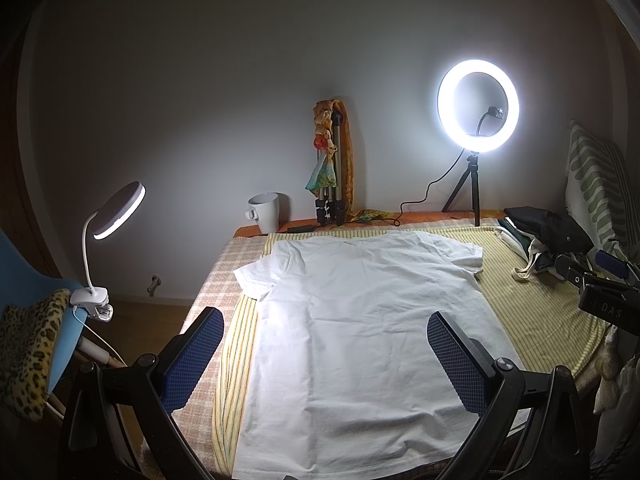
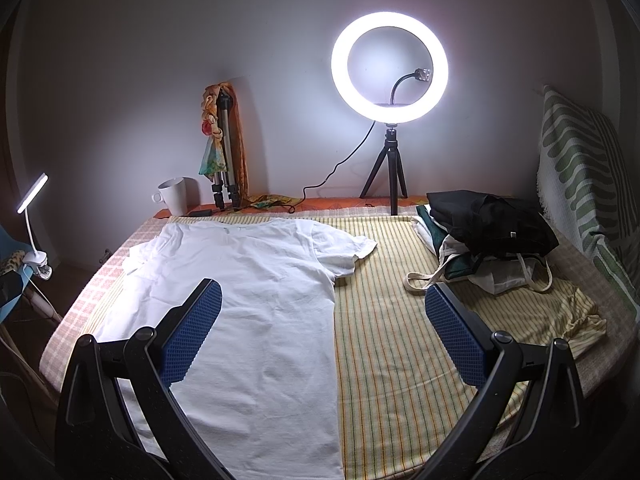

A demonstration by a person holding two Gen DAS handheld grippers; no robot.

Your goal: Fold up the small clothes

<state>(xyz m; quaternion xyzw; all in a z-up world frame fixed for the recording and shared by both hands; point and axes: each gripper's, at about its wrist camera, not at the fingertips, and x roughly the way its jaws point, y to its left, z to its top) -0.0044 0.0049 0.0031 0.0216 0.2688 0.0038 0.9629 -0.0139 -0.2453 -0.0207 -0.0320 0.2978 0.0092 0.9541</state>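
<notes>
A white T-shirt (image 1: 360,320) lay spread flat on the striped bedcover (image 2: 400,320), ready for folding; the left gripper (image 1: 326,360) and the right gripper (image 2: 324,332) hovered with fingers spread, holding nothing.

Black angular frames on both — left gripper (image 1: 325,344) and right gripper (image 2: 323,316). Blue dimpled pads (image 2: 192,332) inside each finger, round pivot screws (image 1: 505,364) at the knuckles.
</notes>
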